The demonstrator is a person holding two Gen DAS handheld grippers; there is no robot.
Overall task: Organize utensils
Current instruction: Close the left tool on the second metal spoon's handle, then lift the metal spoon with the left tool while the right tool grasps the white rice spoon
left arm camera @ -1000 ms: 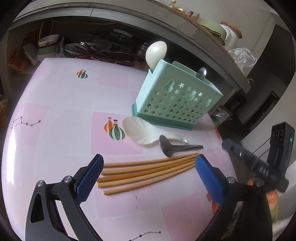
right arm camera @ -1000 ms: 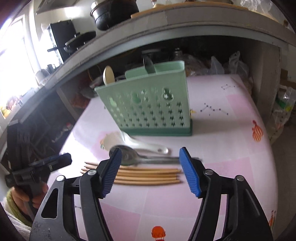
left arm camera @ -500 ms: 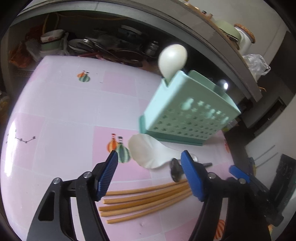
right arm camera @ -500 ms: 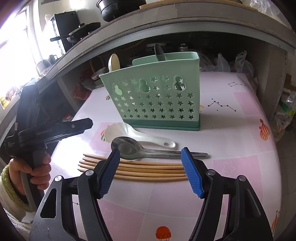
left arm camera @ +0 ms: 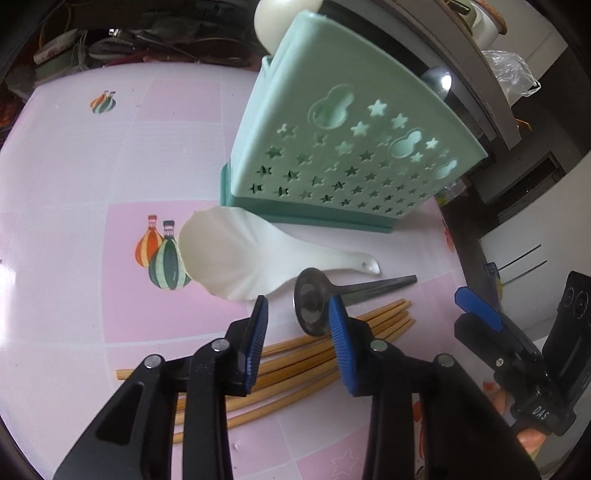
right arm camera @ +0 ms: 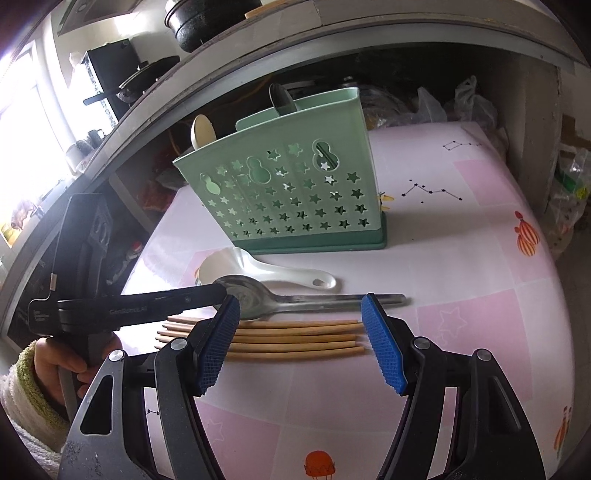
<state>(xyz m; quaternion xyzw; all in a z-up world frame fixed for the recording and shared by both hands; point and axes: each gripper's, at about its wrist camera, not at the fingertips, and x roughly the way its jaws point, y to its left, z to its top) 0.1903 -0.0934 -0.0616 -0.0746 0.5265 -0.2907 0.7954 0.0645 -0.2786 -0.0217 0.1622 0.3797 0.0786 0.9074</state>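
Observation:
A mint green utensil holder [left arm camera: 343, 147] [right arm camera: 291, 199] stands on the pink table, with a cream spoon [left arm camera: 280, 18] and a metal spoon [right arm camera: 280, 98] upright in it. In front lie a white rice paddle [left arm camera: 240, 254] [right arm camera: 258, 271], a metal spoon [left arm camera: 314, 306] [right arm camera: 280, 299] and several wooden chopsticks [left arm camera: 295, 354] [right arm camera: 291, 338]. My left gripper [left arm camera: 297, 319] is half closed, its jaws apart and empty, low over the metal spoon's bowl. My right gripper [right arm camera: 301, 325] is open and empty above the chopsticks.
A dark shelf under a counter behind the table holds bowls and pans [left arm camera: 110, 48]. Plastic bags [right arm camera: 472, 103] sit at the far right corner. The table edge [right arm camera: 565, 332] drops off on the right.
My left gripper has moved forward and down toward the metal spoon and paddle, and its jaws have narrowed a lot. My right gripper has held almost still.

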